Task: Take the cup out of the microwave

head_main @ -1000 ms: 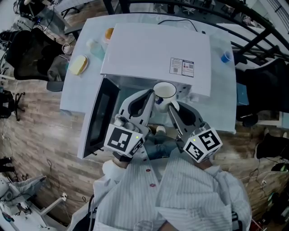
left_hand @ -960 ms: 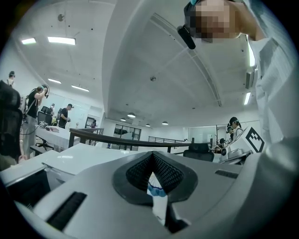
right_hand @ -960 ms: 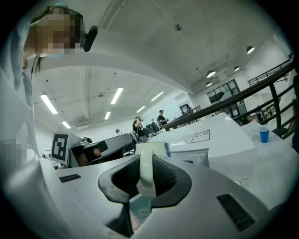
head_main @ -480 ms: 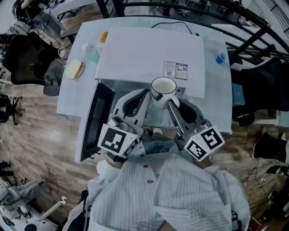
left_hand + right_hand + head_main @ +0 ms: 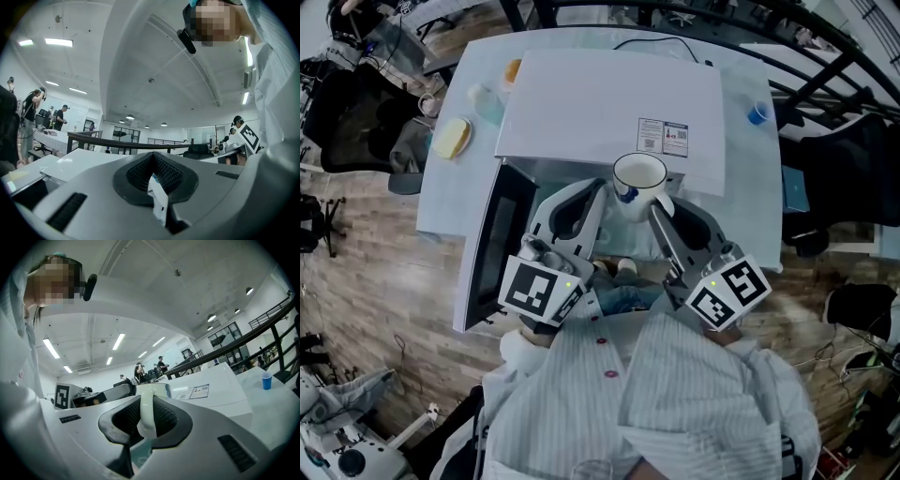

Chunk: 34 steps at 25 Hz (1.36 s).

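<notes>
The cup point(image 5: 639, 180) looks to me to be out of the microwave point(image 5: 600, 98). It hangs in the air just in front of the open cavity, about level with the front edge of the microwave's top, and nothing is under it.

The tabletop point(image 5: 752, 220) carries the microwave and shows bare strips to the microwave's left and right. The microwave is a plain white box with a printed label point(image 5: 664, 137) near the front edge of its top. The cup sits just in front of that label. The door point(image 5: 487, 248) is swung wide open at the microwave's front left corner.

My left claw point(image 5: 602, 191) points level toward the opening, just left of the cup, and it is clenched. In the left gripper view its pads meet, and only a small white printed slip point(image 5: 158, 199) shows in the hollow between them. I cannot tell what that slip is, or whether this claw touches the cup's side.

My right claw point(image 5: 658, 214) is grasping the cup. The right gripper view shows the white handle point(image 5: 144, 417) pinched upright between the pads, with the rim just beyond.

I judge the lift-out itself done. The cup has yet to be carried clear of the microwave's front, set on a bare strip of tabletop beside it and released. The door may also need shutting. With only the handle held, the cup could swing, so I would move slowly.
</notes>
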### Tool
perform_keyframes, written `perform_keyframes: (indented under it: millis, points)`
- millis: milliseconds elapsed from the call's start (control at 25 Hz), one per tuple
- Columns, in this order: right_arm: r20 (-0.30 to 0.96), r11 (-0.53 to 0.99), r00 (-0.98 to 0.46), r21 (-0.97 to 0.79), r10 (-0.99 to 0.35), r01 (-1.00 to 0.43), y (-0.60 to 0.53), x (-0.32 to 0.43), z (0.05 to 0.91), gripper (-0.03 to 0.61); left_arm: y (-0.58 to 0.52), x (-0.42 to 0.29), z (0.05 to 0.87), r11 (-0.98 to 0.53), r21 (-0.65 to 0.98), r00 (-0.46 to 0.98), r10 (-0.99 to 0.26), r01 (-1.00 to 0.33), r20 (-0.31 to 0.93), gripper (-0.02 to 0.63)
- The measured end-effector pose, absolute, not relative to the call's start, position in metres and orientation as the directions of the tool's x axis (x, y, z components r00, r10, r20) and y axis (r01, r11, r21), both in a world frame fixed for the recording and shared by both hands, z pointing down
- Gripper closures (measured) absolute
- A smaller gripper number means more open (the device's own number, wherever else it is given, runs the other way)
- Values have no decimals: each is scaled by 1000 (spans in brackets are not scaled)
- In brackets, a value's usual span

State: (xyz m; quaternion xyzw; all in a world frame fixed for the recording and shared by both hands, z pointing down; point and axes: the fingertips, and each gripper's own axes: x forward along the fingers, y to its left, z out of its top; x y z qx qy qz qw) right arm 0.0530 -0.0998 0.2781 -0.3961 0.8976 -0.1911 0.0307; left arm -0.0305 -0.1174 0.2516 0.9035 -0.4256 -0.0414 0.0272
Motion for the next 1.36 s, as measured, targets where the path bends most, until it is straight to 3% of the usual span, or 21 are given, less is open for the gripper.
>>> perform_keyframes:
  millis: [1360]
  points:
    - [86,590,-680,-426,-728,-685,-93,39,291,495,-107,-42,266,-627,104,627,-778,-772,-33,604]
